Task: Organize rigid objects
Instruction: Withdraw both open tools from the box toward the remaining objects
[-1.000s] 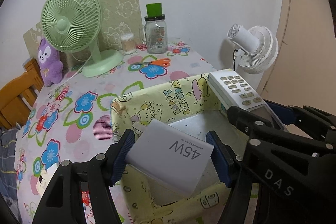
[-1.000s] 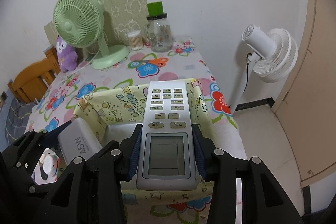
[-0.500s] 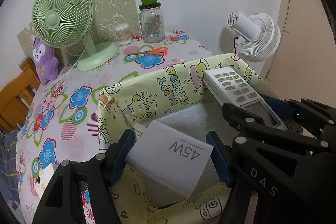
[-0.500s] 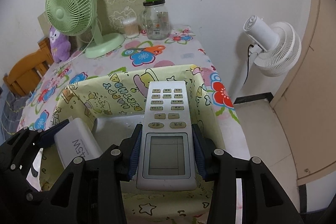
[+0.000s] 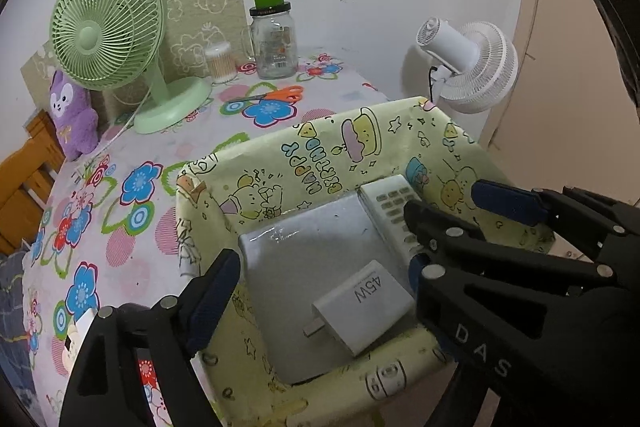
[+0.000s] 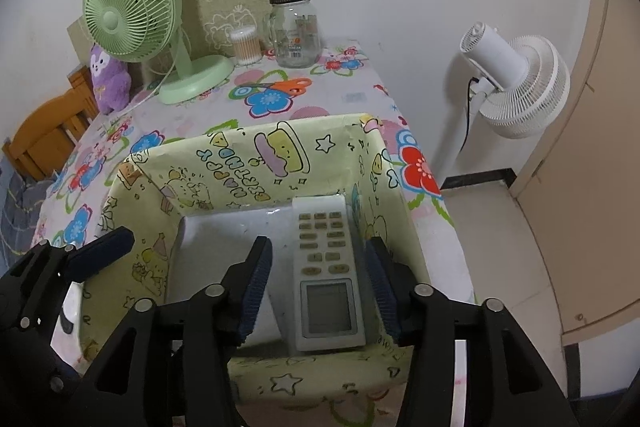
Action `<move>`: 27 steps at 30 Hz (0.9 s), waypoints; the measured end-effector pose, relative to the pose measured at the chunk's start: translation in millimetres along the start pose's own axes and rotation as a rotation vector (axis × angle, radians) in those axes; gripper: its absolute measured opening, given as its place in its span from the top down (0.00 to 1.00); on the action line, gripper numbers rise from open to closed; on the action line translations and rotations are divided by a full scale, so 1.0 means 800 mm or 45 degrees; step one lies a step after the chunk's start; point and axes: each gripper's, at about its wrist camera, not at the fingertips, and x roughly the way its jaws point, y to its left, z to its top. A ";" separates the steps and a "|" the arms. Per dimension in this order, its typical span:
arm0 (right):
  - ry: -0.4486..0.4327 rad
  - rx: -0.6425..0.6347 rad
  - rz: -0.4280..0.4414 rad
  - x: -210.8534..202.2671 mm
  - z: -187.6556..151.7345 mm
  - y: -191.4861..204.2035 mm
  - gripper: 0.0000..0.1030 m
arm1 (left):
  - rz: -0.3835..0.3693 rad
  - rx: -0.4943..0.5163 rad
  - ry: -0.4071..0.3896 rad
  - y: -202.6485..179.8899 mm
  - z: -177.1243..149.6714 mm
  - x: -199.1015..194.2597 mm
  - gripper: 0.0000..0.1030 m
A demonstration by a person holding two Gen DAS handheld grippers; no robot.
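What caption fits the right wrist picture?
Right tool opening over remote control lying in the yellow cartoon-print box.

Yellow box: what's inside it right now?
Inside the yellow box lie a white charger marked 45W and a remote control, both on its grey floor. The right claw covers the remote's lower half in the left view.

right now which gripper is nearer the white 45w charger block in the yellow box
Left. The left gripper straddles the white 45W charger block, jaws opening; the right gripper straddles the grey remote beside it.
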 end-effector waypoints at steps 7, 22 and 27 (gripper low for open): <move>-0.046 0.013 -0.017 -0.031 -0.011 0.010 0.28 | -0.030 -0.015 -0.020 0.006 -0.008 -0.027 0.14; -0.175 -0.009 -0.038 -0.105 -0.041 0.048 0.12 | -0.006 -0.039 -0.109 0.028 -0.037 -0.094 0.14; -0.196 -0.025 -0.036 -0.123 -0.053 0.064 0.11 | 0.005 -0.065 -0.131 0.040 -0.050 -0.111 0.14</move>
